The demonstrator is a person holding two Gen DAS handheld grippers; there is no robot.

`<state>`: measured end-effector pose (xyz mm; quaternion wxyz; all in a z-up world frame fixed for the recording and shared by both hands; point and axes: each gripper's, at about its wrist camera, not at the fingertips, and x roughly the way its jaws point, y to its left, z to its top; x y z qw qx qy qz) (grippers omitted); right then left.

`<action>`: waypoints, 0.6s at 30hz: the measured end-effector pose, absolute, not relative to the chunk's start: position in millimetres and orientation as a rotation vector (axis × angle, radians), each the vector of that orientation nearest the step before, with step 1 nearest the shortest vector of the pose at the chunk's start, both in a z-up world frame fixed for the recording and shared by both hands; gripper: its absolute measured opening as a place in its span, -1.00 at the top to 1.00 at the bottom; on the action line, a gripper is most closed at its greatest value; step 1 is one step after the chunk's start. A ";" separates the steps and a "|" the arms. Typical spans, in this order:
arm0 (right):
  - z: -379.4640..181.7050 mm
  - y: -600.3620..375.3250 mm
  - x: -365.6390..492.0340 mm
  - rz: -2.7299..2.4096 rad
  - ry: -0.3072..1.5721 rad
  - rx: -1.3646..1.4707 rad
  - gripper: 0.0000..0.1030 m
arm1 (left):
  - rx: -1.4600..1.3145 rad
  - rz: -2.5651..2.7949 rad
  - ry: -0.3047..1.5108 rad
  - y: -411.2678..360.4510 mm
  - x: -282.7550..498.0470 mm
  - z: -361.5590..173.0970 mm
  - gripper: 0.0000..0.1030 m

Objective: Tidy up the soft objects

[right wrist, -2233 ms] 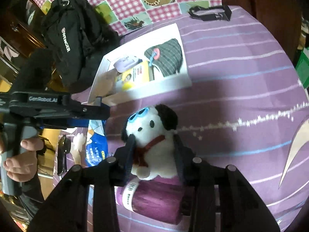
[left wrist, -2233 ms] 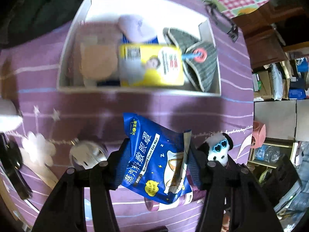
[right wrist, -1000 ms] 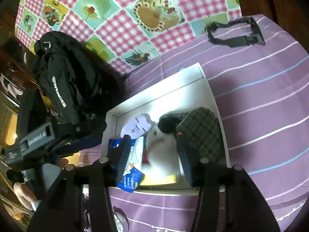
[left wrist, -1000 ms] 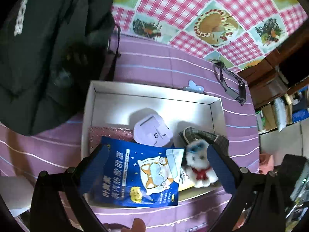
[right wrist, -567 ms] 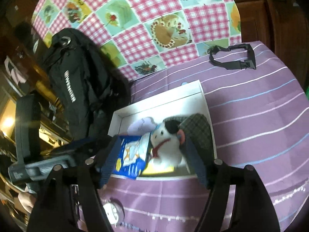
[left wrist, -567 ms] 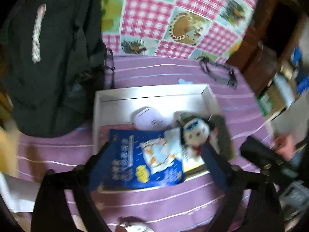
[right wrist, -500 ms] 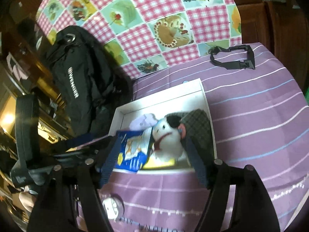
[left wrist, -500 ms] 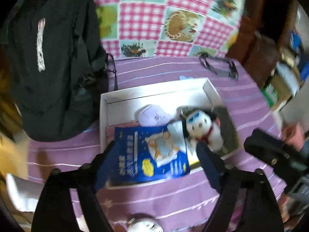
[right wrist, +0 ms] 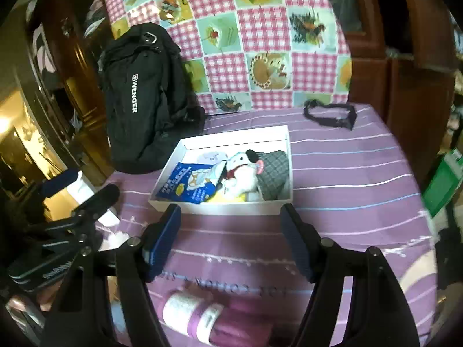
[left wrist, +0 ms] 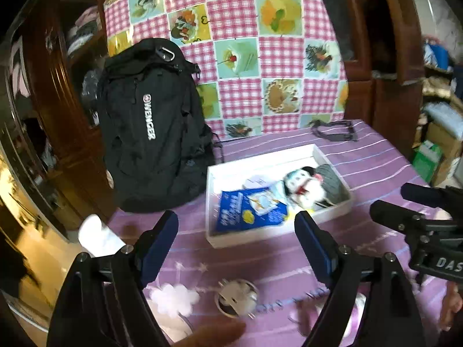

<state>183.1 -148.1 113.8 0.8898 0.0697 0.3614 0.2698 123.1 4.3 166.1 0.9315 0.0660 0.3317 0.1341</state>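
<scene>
Both of my tools are empty above the purple striped cloth of the bench (right wrist: 347,173). Left tool (left wrist: 235,231): jaws apart, nothing between them, having just widened a little. Right tool (right wrist: 230,219): jaws apart, nothing held. White box (right wrist: 220,209): lies ahead of both tools, apart from them. Inside it, the blue eye-mask packet (right wrist: 191,185) lies at the left, the white plush dog (right wrist: 243,173) beside it at the middle, and a grey checked cloth item (right wrist: 275,173) at the right. A black Wenger backpack (left wrist: 147,121) stands just behind the box's left end. A purple bottle (right wrist: 220,318) lies on its side below my right tool.
</scene>
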 end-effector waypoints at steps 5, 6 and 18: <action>122.7 -157.9 152.8 0.572 0.710 0.131 -0.39 | -0.076 0.198 0.679 18.8 92.2 167.2 -0.62; 122.9 -160.4 149.1 0.576 0.705 0.135 -0.39 | -0.079 0.194 0.678 19.0 87.7 165.9 -0.62; 81.9 -154.0 108.3 0.535 0.721 -0.003 -0.39 | -0.083 0.172 0.625 37.4 45.9 119.2 -0.62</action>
